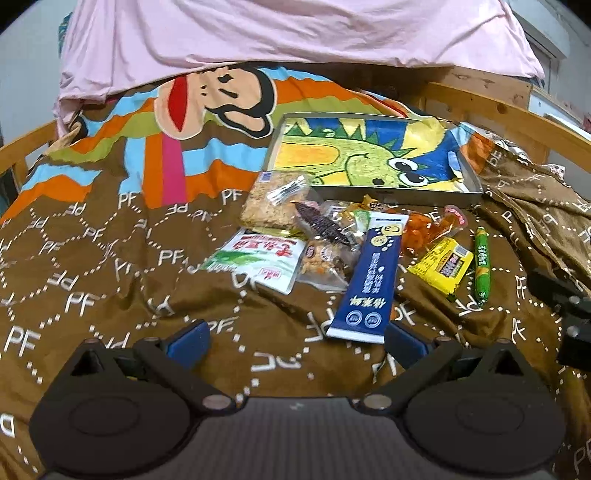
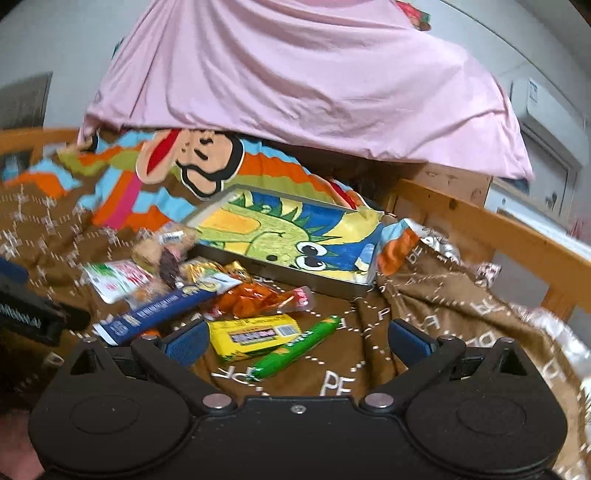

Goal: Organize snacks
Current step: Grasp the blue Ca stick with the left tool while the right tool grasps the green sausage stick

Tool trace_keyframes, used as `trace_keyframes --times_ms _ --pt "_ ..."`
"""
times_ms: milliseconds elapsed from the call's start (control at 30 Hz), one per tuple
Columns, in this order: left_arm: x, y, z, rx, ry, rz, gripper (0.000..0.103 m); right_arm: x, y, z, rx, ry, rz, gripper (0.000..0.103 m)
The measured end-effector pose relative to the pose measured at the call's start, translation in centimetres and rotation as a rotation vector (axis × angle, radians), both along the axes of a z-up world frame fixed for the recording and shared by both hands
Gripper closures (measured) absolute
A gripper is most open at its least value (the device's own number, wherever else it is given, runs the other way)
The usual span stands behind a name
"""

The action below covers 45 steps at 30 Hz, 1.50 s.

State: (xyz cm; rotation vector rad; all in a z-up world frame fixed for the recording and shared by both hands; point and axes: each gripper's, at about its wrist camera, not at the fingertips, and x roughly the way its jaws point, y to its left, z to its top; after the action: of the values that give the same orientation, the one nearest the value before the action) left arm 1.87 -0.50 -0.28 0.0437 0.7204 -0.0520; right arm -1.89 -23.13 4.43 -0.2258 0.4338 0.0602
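Note:
A pile of snacks lies on a brown bedspread in front of a shallow metal tray [image 1: 474, 177] [image 2: 280, 275] lined with a dinosaur picture. The pile holds a long blue packet [image 1: 373, 275] [image 2: 159, 312], a yellow packet [image 1: 443, 267] [image 2: 255, 334], a green sausage stick [image 1: 481, 266] [image 2: 295, 350], an orange pack [image 1: 424, 230] [image 2: 255, 299], a white-and-green pouch [image 1: 262, 260] [image 2: 118, 280] and a grain bar [image 1: 271, 205]. My left gripper [image 1: 295, 341] stands open just short of the blue packet. My right gripper [image 2: 295, 341] is open over the yellow packet and green stick.
A pink sheet [image 1: 295, 33] [image 2: 314, 85] hangs over the far end of the bed. Wooden bed rails [image 1: 517, 114] [image 2: 498, 225] run along the right side. The right gripper's black body [image 1: 570, 314] shows at the left wrist view's right edge.

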Motion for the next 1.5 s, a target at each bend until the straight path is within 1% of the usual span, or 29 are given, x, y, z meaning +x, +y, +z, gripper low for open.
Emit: trace_keyframes --times_ms 167,333,500,567,633,800,900,967,1033,1100,1167,1333,1400,1433,1500 --pt "2.0 -0.7 0.5 -0.005 0.023 -0.065 0.001 1.6 -1.3 -0.2 0.125 0.076 0.045 0.001" --pt "5.1 -1.3 0.9 -0.033 0.063 -0.12 0.001 3.5 -1.6 -0.5 0.171 0.119 0.05 0.001" --pt "7.5 -1.5 0.4 -0.024 0.091 -0.16 0.001 6.0 -1.4 -1.5 0.174 0.198 0.065 0.001" --pt "8.1 -1.6 0.1 -0.015 0.092 -0.188 0.001 7.0 -1.6 -2.0 0.183 0.224 0.051 0.001" --pt "8.7 -1.8 -0.2 -0.007 0.1 -0.211 0.001 8.1 -1.6 -2.6 0.165 0.236 0.025 0.001" --pt "10.0 -2.1 -1.1 -0.012 0.128 -0.245 0.001 10.4 -1.3 -3.8 0.055 0.219 -0.077 0.001" --pt "10.3 -2.4 -1.3 -0.009 0.128 -0.274 0.001 11.3 -1.5 -4.4 0.02 0.199 -0.09 0.001" --pt "10.5 -2.7 -1.4 0.001 0.13 -0.288 0.001 11.4 -1.8 -4.7 0.027 0.188 -0.087 0.001" --pt "10.8 -3.0 -1.5 0.001 0.139 -0.3 0.001 11.5 -2.3 -4.8 0.07 0.186 -0.062 0.004" --pt "10.9 -3.2 -1.6 -0.014 0.152 -0.31 0.001 11.6 -2.5 -4.9 0.1 0.199 -0.045 0.011" --pt "11.2 -3.4 -1.6 -0.031 0.168 -0.316 0.002 11.7 -2.6 -5.1 0.13 0.212 -0.03 0.016" --pt "11.9 -3.7 -1.9 -0.075 0.213 -0.32 0.012 11.6 -2.9 -5.5 0.208 0.256 -0.01 0.031" --pt "12.1 -3.7 -1.9 -0.093 0.226 -0.318 0.016 11.6 -3.1 -5.7 0.236 0.268 -0.017 0.039" --pt "12.2 -3.7 -1.9 -0.103 0.233 -0.319 0.016 11.7 -3.2 -5.7 0.251 0.273 -0.021 0.041" --pt "12.4 -3.7 -1.9 -0.121 0.243 -0.321 0.022 12.1 -3.7 -5.9 0.301 0.288 -0.032 0.044"
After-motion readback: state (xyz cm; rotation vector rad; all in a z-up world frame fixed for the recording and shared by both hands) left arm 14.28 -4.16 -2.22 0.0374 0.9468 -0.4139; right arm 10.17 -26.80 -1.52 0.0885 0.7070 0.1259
